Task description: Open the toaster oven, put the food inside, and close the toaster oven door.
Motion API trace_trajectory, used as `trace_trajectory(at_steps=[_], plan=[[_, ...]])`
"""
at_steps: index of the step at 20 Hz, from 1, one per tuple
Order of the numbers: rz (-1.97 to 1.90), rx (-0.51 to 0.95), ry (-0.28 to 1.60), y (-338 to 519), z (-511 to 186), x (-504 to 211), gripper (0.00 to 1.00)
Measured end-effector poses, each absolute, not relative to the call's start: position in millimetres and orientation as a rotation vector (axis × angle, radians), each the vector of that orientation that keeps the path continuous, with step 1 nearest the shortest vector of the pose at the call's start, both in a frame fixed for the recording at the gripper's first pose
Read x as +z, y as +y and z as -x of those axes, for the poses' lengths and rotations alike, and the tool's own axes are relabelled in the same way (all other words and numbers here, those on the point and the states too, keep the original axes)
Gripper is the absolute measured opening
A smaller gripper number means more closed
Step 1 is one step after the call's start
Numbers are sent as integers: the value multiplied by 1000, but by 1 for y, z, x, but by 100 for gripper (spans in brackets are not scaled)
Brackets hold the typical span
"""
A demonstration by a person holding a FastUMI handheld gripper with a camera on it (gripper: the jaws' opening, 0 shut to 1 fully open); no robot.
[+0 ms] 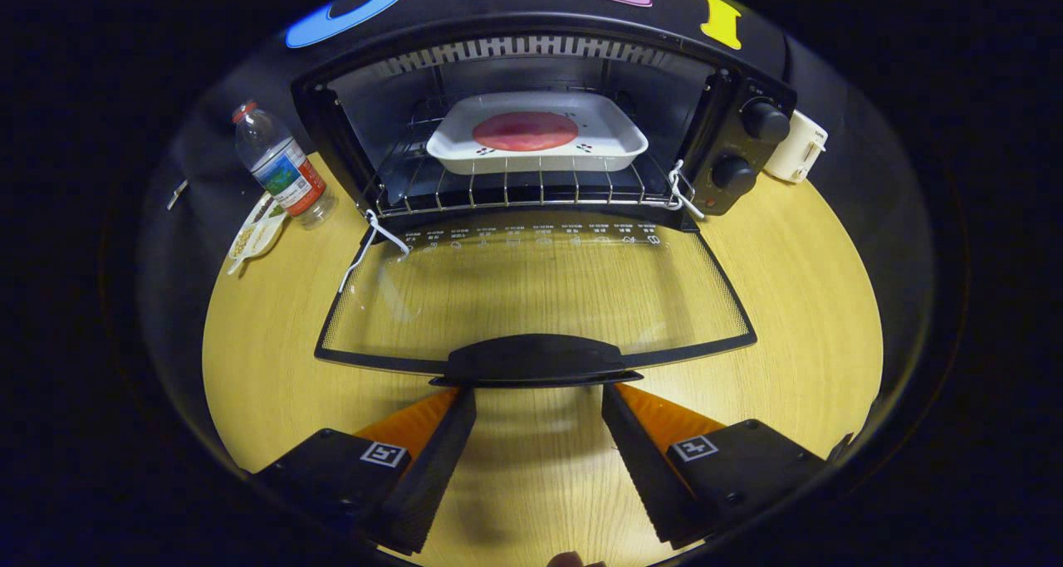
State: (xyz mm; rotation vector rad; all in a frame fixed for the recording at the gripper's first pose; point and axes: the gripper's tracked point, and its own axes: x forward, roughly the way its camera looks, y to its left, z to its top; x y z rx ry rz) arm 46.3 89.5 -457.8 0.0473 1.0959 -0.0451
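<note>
Food's in at twelve o'clock, so your gripper (538, 397) sits wide open and empty under the door handle (536, 359), ready to lift.

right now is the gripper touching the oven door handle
Cannot tell: in the gripper view the open gripper has its fingertips right at the door handle, hiding any gap.
</note>
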Motion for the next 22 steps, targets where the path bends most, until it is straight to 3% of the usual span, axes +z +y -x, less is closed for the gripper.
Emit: trace_trajectory(at_steps=[22], plan=[[-26,-19,653,72,-90,-289,100]])
